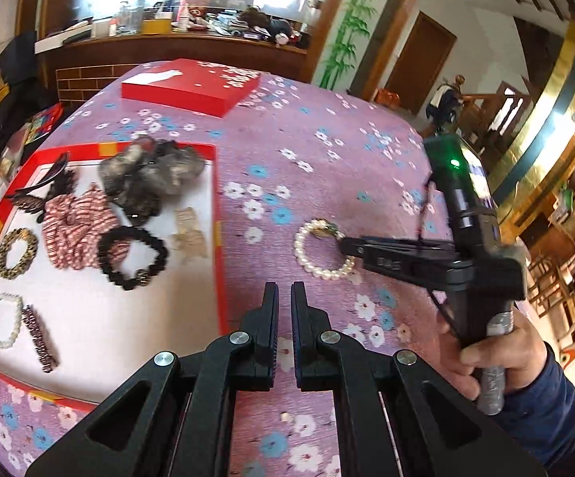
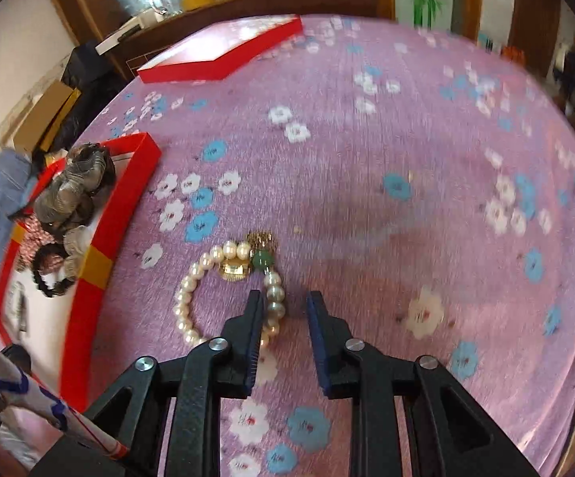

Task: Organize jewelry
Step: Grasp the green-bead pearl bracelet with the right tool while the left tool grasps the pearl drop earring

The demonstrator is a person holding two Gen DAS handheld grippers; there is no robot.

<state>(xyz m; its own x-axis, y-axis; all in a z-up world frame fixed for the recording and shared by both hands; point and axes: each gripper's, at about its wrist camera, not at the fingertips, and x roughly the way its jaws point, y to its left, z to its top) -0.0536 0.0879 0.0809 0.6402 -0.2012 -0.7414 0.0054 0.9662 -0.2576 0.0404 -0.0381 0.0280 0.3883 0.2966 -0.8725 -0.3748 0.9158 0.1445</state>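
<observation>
— On the purple flowered cloth (image 2: 366, 159), just right of the red tray (image 2: 126, 214), lies the pearl bracelet (image 2: 192, 298), and my right gripper (image 2: 285, 302) has its jaws open around the near-right run of pearls. How does that look from your side?

— From the left gripper (image 1: 284, 294) I see your fingers low at the bracelet's right edge. My own jaws are nearly closed on nothing, hovering above the cloth beside the tray.

— My worry: only one strand sits between my pads, close against the left finger (image 2: 255, 318). If I close off-centre, I think the round pearls may roll out, or I pinch cloth with them and drag it.

— The green bead (image 2: 262, 260) and gold charm (image 2: 261, 240) hang on the far side, so a lifted bracelet may swing.

— Yes, and the tray's red wall stands between bracelet and tray floor; too low a carry could snag it.

— Inside, the scrunchies (image 1: 84, 222) and black bead bracelet (image 1: 132, 256) crowd the back. White floor near the front corner looks free.

— To my right the cloth is open, so I have room to back off.
</observation>
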